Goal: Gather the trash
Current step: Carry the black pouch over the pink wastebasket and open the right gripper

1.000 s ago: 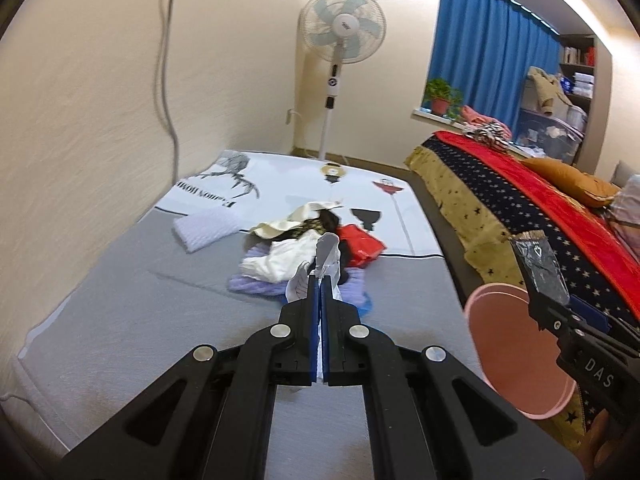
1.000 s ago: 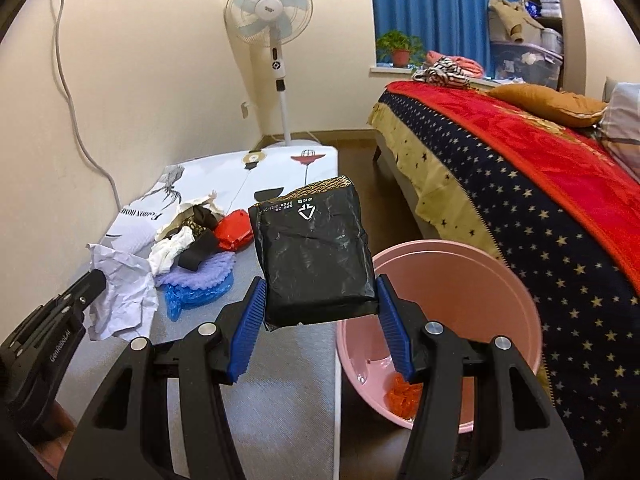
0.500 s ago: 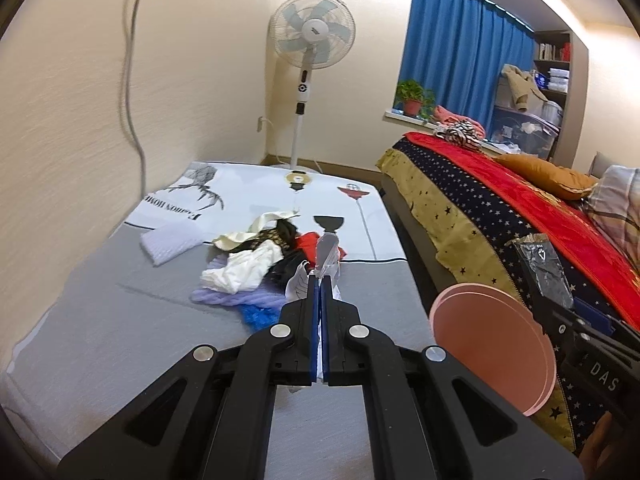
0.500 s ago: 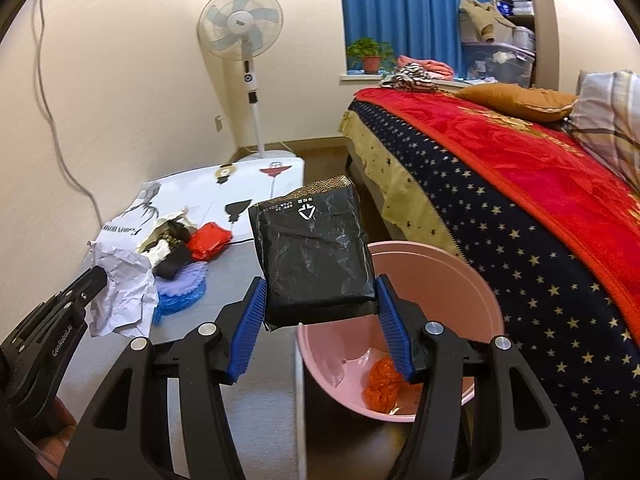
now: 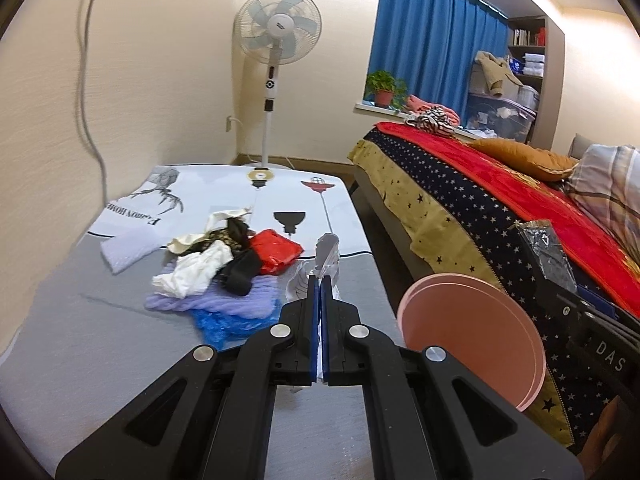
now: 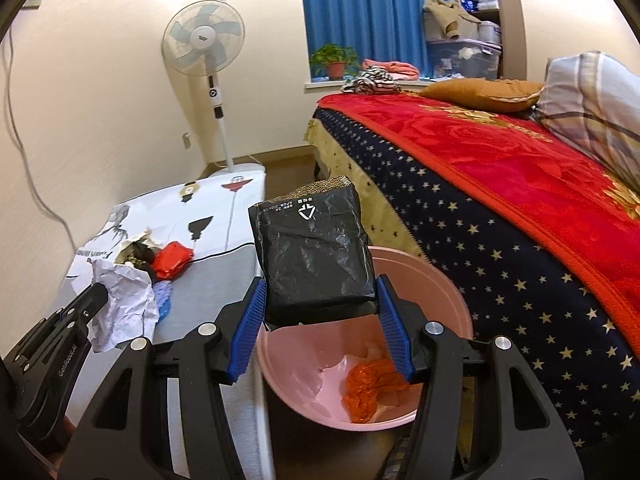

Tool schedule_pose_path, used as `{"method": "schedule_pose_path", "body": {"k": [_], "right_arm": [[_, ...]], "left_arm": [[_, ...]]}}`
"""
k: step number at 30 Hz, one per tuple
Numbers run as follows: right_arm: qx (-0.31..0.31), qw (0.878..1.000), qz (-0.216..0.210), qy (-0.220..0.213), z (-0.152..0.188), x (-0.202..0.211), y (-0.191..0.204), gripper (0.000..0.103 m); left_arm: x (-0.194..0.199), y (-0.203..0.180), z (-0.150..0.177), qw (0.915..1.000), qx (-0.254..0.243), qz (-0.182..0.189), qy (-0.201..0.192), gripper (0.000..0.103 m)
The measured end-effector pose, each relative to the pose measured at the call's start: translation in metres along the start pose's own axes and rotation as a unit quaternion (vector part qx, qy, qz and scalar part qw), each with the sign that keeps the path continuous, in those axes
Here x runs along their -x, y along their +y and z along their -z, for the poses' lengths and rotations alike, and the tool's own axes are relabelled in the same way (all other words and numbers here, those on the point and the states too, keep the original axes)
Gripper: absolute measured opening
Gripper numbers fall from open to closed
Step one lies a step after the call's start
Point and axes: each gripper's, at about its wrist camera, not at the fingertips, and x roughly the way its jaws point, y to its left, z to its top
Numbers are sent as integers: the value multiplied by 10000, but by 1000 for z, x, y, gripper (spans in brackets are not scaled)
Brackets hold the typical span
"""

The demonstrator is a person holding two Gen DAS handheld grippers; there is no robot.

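Note:
My right gripper (image 6: pixel 320 300) is shut on a black plastic packet (image 6: pixel 314 256) and holds it over the pink bin (image 6: pixel 448 292), which has orange trash (image 6: pixel 370 390) inside. The packet also shows in the left wrist view (image 5: pixel 546 254), above the bin (image 5: pixel 468 336). My left gripper (image 5: pixel 320 280) is shut on crumpled white paper (image 5: pixel 326 258), seen in the right wrist view (image 6: pixel 120 300) over the low table. A pile of trash (image 5: pixel 228 276) lies on the table: red wrapper (image 5: pixel 276 256), white, black, purple and blue pieces.
The low table (image 5: pixel 100 352) has a grey and white printed cover. A bed with a red and starred blanket (image 6: pixel 500 184) stands right of the bin. A standing fan (image 5: pixel 276 48) is at the far wall. A cable hangs down the left wall.
Both grippers have swung right toward the bin. The black packet now hangs over the bin's opening, and the bin's inside shows more. Both grips are unchanged.

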Motion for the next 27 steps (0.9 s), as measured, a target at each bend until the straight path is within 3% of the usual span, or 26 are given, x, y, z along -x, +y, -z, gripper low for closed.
{"method": "schedule_pose_path", "body": {"k": [27], "right_arm": [[-640,9956,683,-37,2,-35,-49,56]], "left_arm": [[-50,-54,4,9945,-396,962,99,1]]}}
